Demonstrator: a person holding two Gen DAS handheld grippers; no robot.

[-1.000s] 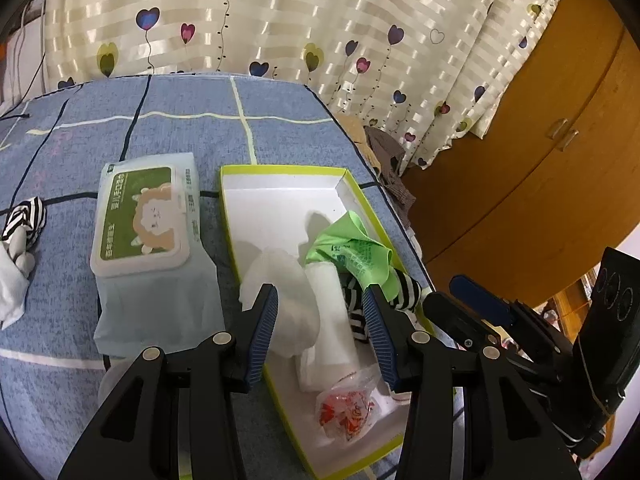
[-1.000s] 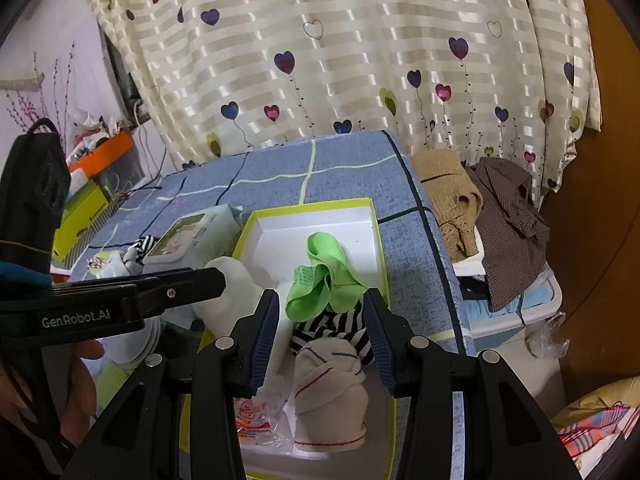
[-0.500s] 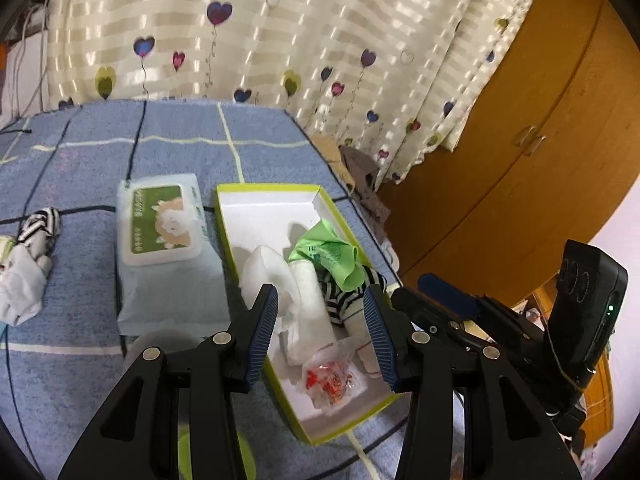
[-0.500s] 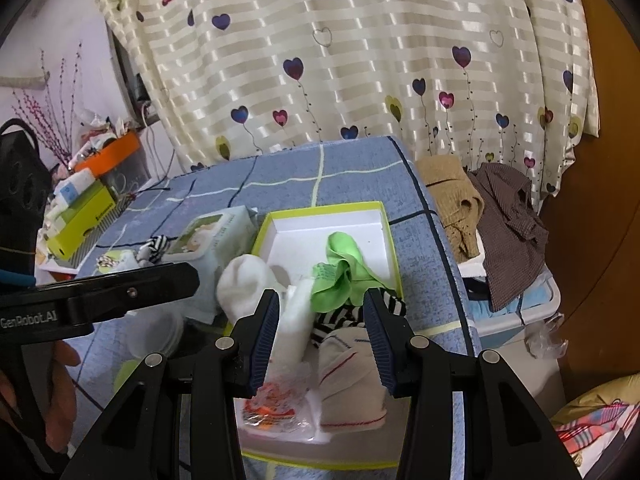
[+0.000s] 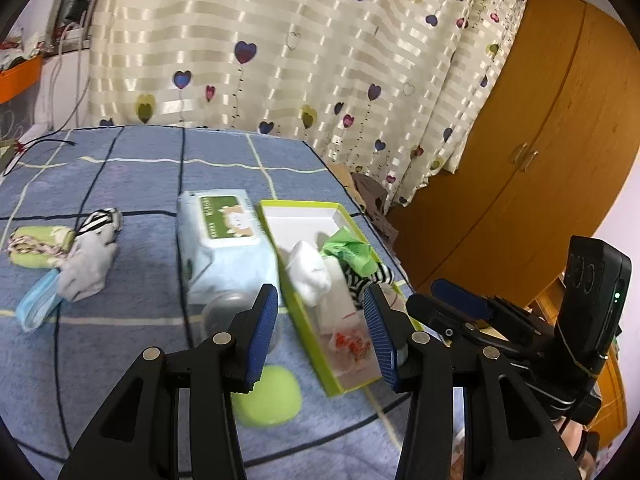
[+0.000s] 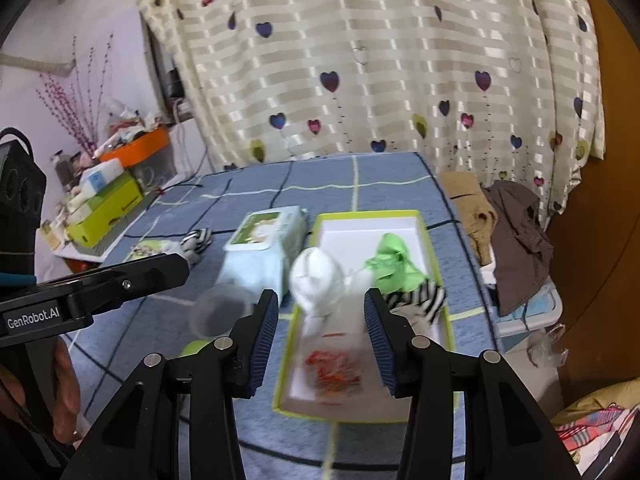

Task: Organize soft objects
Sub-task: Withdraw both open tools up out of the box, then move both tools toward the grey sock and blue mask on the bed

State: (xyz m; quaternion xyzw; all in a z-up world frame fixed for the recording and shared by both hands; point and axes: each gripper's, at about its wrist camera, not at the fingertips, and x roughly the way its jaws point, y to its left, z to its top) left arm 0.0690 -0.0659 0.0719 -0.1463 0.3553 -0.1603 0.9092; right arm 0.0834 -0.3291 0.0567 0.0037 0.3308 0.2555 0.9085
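On the blue checked bedspread (image 5: 140,176) lies a white box with a yellow-green rim (image 5: 304,204) (image 6: 368,213). In it are a white sock (image 6: 316,276), a green cloth (image 6: 392,260), a striped sock (image 6: 416,300) and a clear bag with red bits (image 6: 336,372). A wet-wipes pack (image 5: 224,232) lies just left of the box. Further left lie a grey sock (image 5: 88,264), a striped sock (image 5: 102,218), a green roll (image 5: 36,246) and a blue mask (image 5: 38,302). My left gripper (image 5: 322,332) hangs open above the box's near end. My right gripper (image 6: 322,336) is opening, with nothing between its fingers.
A green round lid (image 5: 268,396) and a clear cup (image 5: 224,308) sit near the box's front left. Clothes (image 6: 516,232) are piled over a bin off the bed's right edge. A wooden wardrobe (image 5: 540,160) stands to the right, a curtain (image 6: 360,60) behind, and cluttered boxes (image 6: 116,200) at far left.
Both grippers have drawn back and up from the box, so it looks smaller and further off. The right jaws stand a little wider. More of the bed's left side shows.
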